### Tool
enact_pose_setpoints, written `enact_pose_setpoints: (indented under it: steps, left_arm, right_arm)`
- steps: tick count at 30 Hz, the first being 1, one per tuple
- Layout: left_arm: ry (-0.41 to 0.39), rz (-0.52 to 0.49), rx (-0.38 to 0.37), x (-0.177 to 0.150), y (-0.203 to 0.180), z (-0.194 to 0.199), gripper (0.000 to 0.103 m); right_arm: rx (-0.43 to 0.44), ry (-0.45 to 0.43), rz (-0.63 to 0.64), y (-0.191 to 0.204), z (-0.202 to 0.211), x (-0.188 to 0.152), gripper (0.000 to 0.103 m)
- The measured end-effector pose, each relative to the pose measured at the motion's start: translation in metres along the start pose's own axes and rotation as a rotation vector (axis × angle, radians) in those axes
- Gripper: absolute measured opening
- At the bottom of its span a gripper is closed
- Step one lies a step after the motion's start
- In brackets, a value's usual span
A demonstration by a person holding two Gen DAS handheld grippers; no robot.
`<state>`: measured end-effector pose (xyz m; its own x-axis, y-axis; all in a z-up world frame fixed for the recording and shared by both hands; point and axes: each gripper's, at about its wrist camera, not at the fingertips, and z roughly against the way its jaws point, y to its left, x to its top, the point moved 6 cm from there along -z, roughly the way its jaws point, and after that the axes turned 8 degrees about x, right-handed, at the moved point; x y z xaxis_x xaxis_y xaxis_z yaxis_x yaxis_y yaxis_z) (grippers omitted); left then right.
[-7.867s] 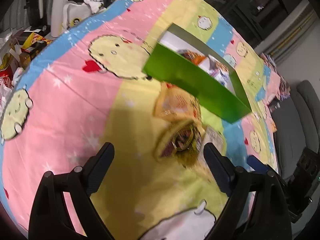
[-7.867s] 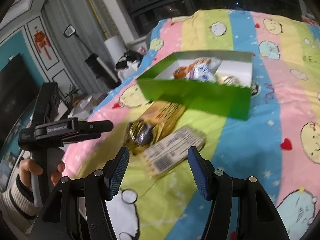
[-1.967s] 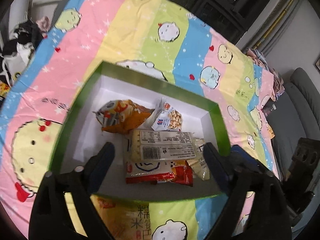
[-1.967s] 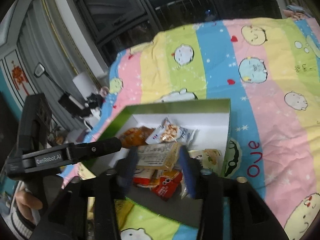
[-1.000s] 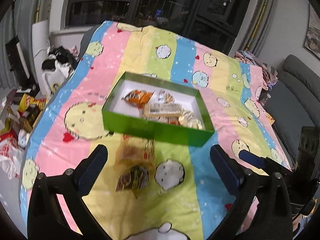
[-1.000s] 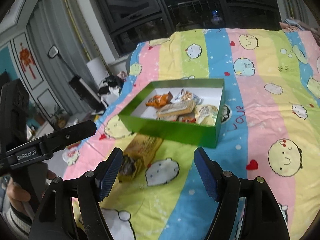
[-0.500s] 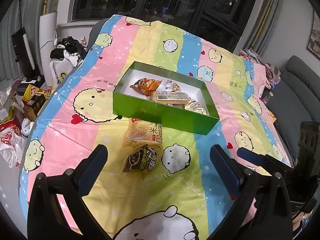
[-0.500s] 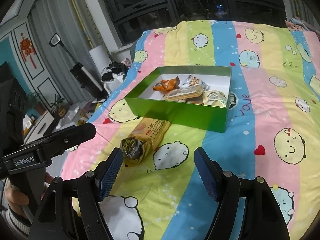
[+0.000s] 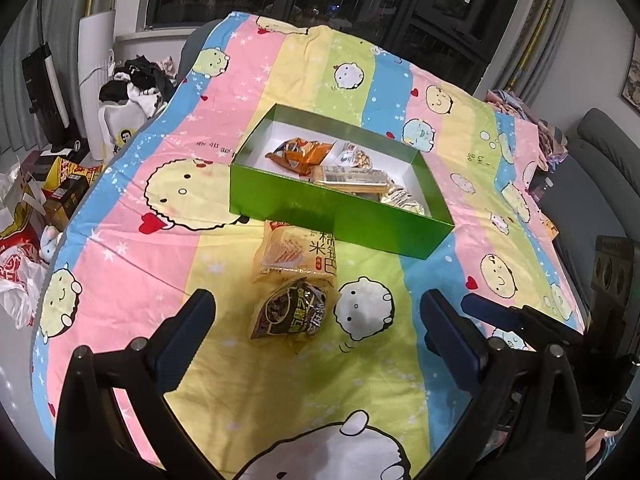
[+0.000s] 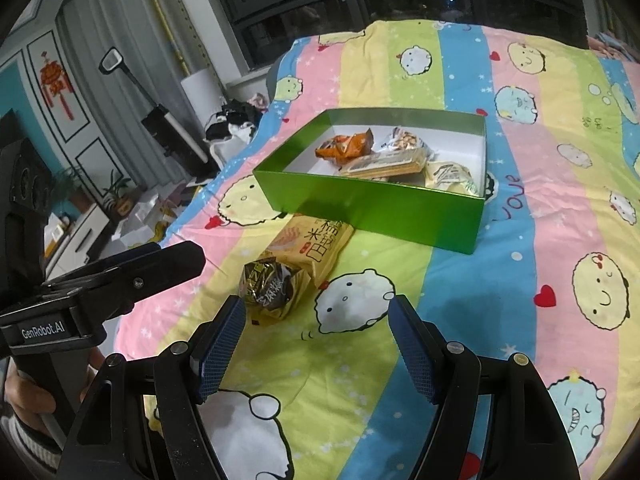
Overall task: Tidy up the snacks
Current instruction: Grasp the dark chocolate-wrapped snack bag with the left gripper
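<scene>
Crinkly dark foil marks the next snack to go: the dark pack [image 9: 290,312] lies on the yellow stripe of the quilt [image 9: 160,248], its far end overlapping the yellow pack [image 9: 298,250], which runs on toward twelve o'clock until it touches the near wall of the green box [image 9: 340,216]. Inside the box sit an orange bag [image 10: 346,145], a flat bar [image 10: 386,166] and a couple of pale packets. The left gripper [image 9: 316,330] hovers over the quilt with its fingers spread wide and nothing between them, the dark pack just ahead at about eleven o'clock. The right gripper [image 10: 316,344] is likewise spread and empty, with that pack at its ten o'clock. I would take the dark pack first, since it rides on top; come down with one finger on each long edge, pinch the bulging middle rather than the thin seam, and lift straight so the yellow pack beneath is not dragged along.
</scene>
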<state>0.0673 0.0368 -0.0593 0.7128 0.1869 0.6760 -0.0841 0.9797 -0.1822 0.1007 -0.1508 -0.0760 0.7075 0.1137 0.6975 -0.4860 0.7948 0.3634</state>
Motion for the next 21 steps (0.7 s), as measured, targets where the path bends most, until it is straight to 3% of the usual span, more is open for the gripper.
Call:
enact_pose_setpoints:
  steps: [15, 21]
  left_arm:
    - [0.133, 0.117, -0.044, -0.03, 0.049, -0.048, 0.102]
    - [0.158, 0.151, -0.088, -0.03, 0.05, -0.062, 0.102]
  right_arm:
    - [-0.017, 0.093, 0.0, -0.009, -0.043, -0.015, 0.074]
    - [0.024, 0.131, 0.018, -0.004, -0.067, -0.022, 0.074]
